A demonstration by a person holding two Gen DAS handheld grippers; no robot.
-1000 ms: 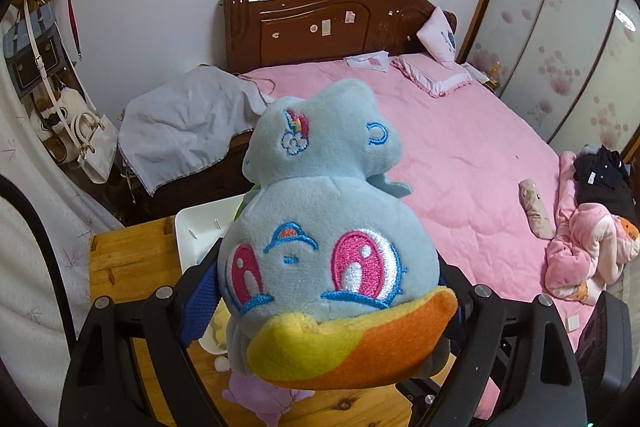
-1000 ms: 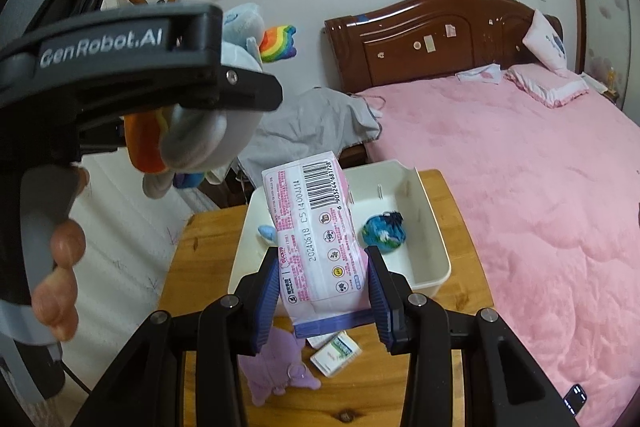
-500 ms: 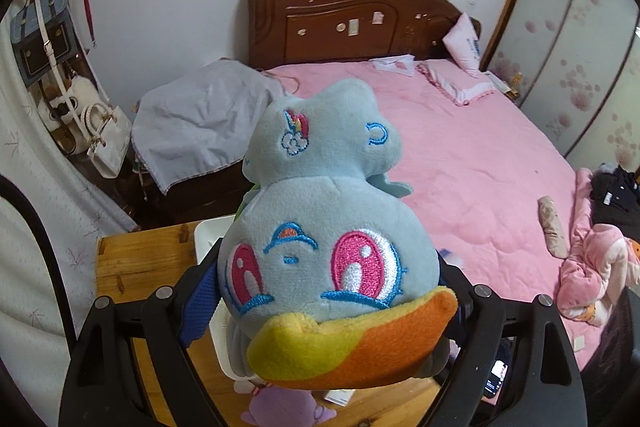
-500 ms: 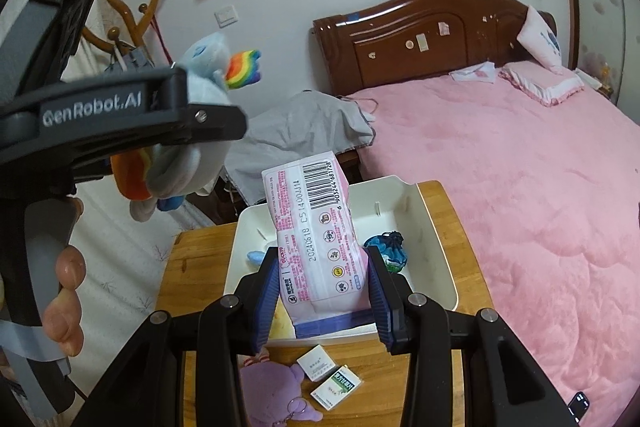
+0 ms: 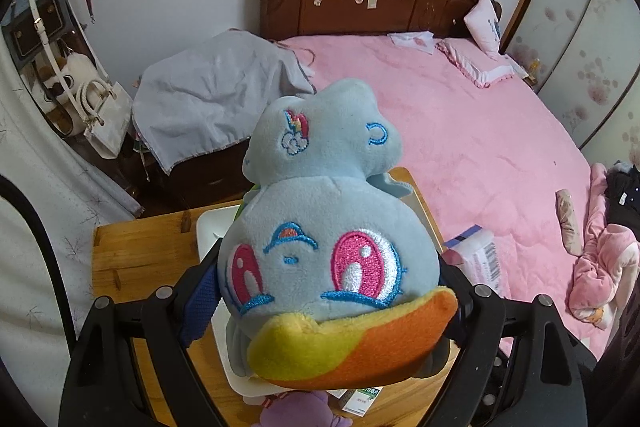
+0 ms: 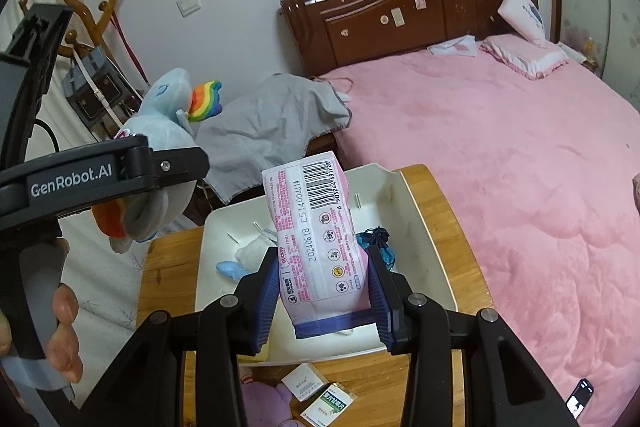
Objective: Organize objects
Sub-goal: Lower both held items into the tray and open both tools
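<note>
The left tongs [image 5: 328,291] pinch a light blue plush pony [image 5: 320,227] by its head, its embroidered pink eyes facing the camera and its orange-yellow mane nearest the lens. The right tongs [image 6: 324,291] are pressed onto a pink-and-white packet [image 6: 320,239], which stands tilted between the blue pads [image 6: 269,299] with its barcode end uppermost.

Below and beyond both sits a white tray [image 6: 424,227] on the wooden surface [image 6: 168,259]. The right wrist view shows what lies in it: a small blue and white soft item [image 6: 240,259] and a dark blue bundle [image 6: 376,239]. In front of the tray, on the surface, are two small boxes [image 6: 320,395] and a purple plush [image 6: 260,403].

The left wrist view hides most of the tray behind the pony. Only the right wrist view shows the pony's rainbow tail [image 6: 206,99] and the person's hand [image 6: 60,331] on the left handle. Beyond lies the pink bed [image 6: 500,147].
</note>
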